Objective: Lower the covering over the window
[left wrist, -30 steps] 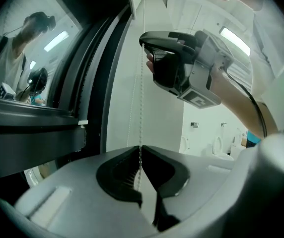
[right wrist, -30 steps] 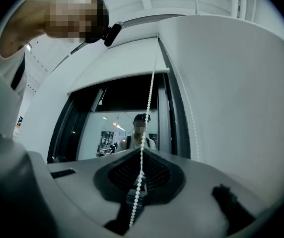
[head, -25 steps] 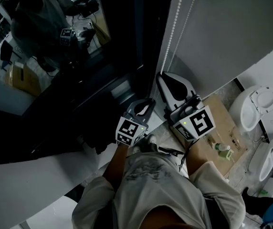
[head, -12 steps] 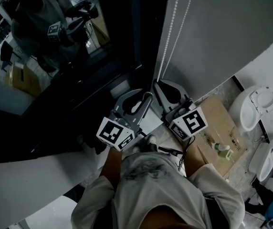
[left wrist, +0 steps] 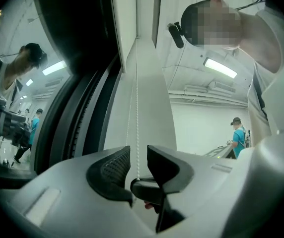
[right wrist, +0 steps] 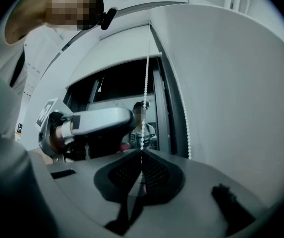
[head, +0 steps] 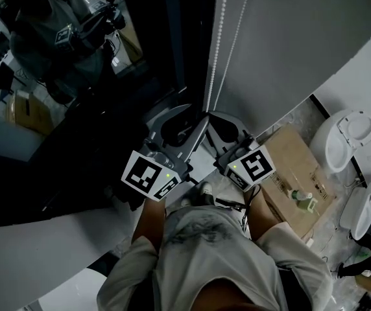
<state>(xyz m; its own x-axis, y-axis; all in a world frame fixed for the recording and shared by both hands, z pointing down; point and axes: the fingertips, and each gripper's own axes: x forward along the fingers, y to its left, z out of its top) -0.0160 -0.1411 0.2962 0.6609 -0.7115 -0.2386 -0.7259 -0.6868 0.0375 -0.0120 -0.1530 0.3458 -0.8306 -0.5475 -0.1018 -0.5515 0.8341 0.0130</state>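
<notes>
1. The dark window (head: 75, 76) fills the left of the head view, and its glass is full of reflections
2. In the right claw view a pale panel, seemingly the covering (right wrist: 112, 53), lies across the top of the window only, with dark glass bare below it
3. The left claw (left wrist: 138, 155) is opening; one strand of the bead chain (head: 215, 44) runs up between its pads, which stand clear of it on both sides
4. The chain hangs in two strands beside the window's right edge, against the grey wall (head: 302, 37)
5. The right claw (right wrist: 142, 157), just beside the left one, is closed tight with a chain strand pinched between its pads
6. Far right, on the floor (head: 331, 225), lie a flat cardboard sheet (head: 296, 173) and white toilets (head: 347, 138)
</notes>
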